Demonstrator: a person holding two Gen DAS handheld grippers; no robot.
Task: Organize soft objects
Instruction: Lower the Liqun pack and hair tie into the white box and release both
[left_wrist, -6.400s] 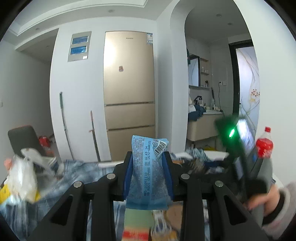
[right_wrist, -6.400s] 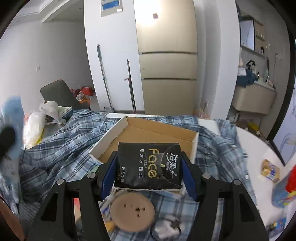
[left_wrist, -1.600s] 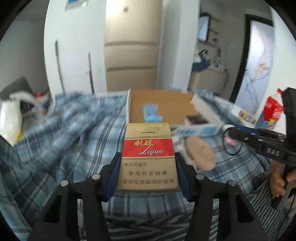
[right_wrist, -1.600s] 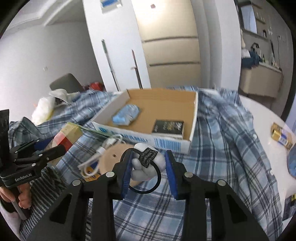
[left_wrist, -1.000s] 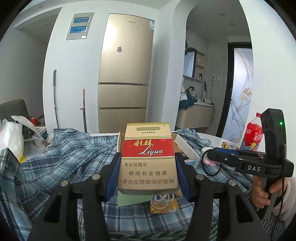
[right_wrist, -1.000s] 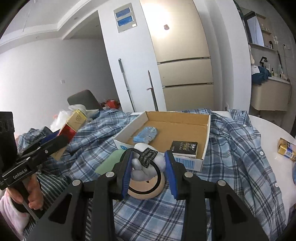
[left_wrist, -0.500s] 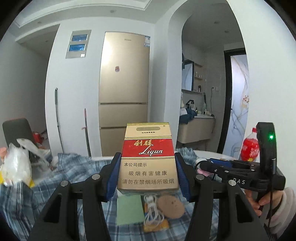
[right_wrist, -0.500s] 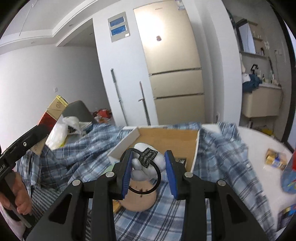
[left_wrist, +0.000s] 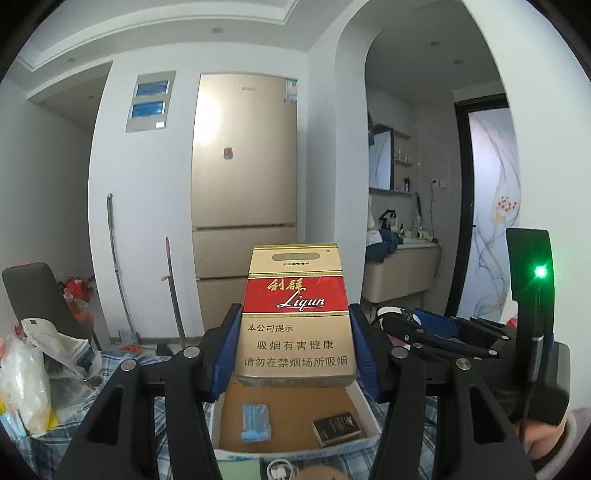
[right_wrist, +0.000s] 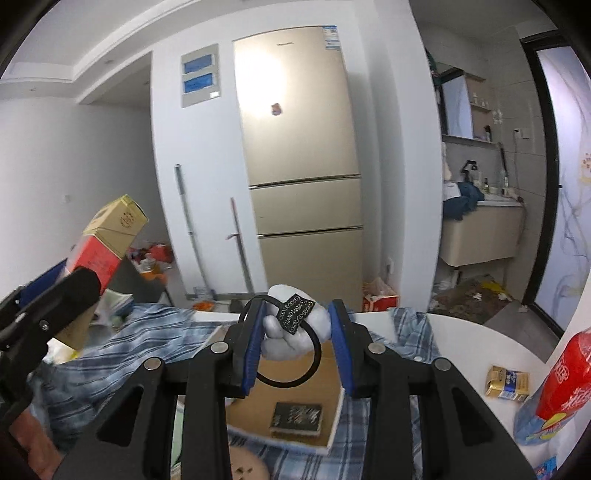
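My left gripper is shut on a gold and red cigarette pack and holds it high above the open cardboard box. In the box lie a blue tissue packet and a black tissue pack. My right gripper is shut on a white fluffy hair tie with a black elastic loop, raised over the same box; the black pack shows below it. The left gripper with the pack shows at the left of the right wrist view. The right gripper shows at the right of the left wrist view.
A blue plaid cloth covers the table. A round tan disc, a white cable and a green pad lie before the box. A red bottle and a small gold packet sit at right. Plastic bags sit at left.
Both grippers have risen and tilted up with their loads. The box now lies beneath them. The right gripper has drawn closer beside the left.
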